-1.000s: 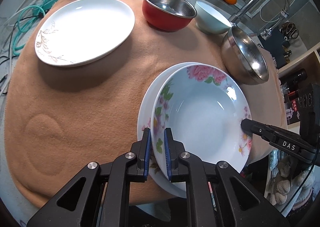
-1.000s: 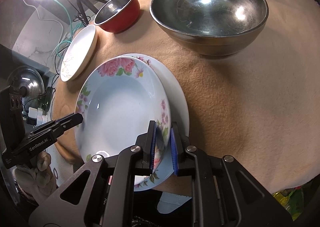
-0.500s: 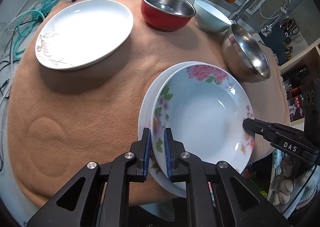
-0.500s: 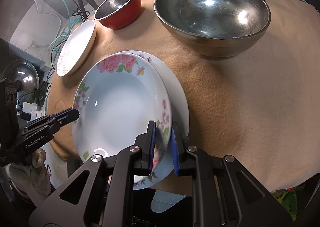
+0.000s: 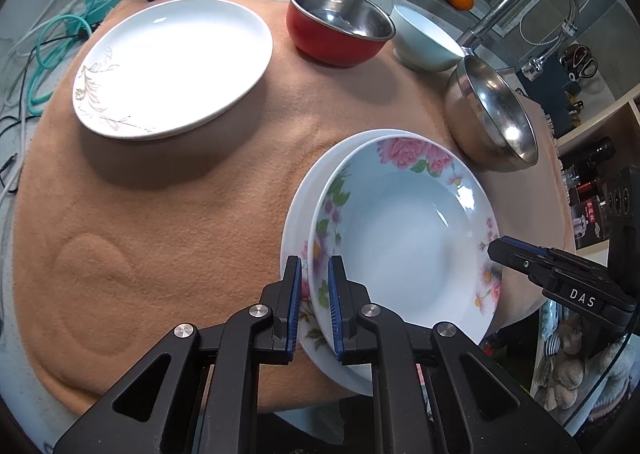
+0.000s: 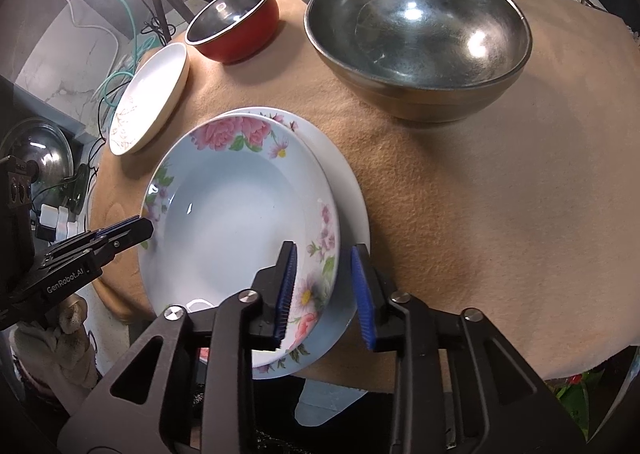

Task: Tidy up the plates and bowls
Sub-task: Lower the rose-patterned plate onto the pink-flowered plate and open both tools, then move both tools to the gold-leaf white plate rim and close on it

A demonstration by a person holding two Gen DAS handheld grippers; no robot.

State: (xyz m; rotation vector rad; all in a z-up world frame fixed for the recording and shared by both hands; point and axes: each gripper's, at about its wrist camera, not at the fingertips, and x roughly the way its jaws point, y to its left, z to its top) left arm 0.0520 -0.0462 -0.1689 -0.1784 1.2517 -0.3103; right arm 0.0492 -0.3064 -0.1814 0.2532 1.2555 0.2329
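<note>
Floral plate (image 5: 404, 238) sits nested on a white plate (image 5: 298, 238) at the near edge of the cloth-covered surface (image 5: 180, 193). Left tool (image 5: 314, 274) pinches its rim. Right tool (image 6: 323, 266) is opening, pads clear of the rim between them.

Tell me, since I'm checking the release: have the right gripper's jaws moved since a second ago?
Yes. The right gripper is opening: its blue pads now stand clear of the rim of the flowered deep plate, which they pinched before.
</note>
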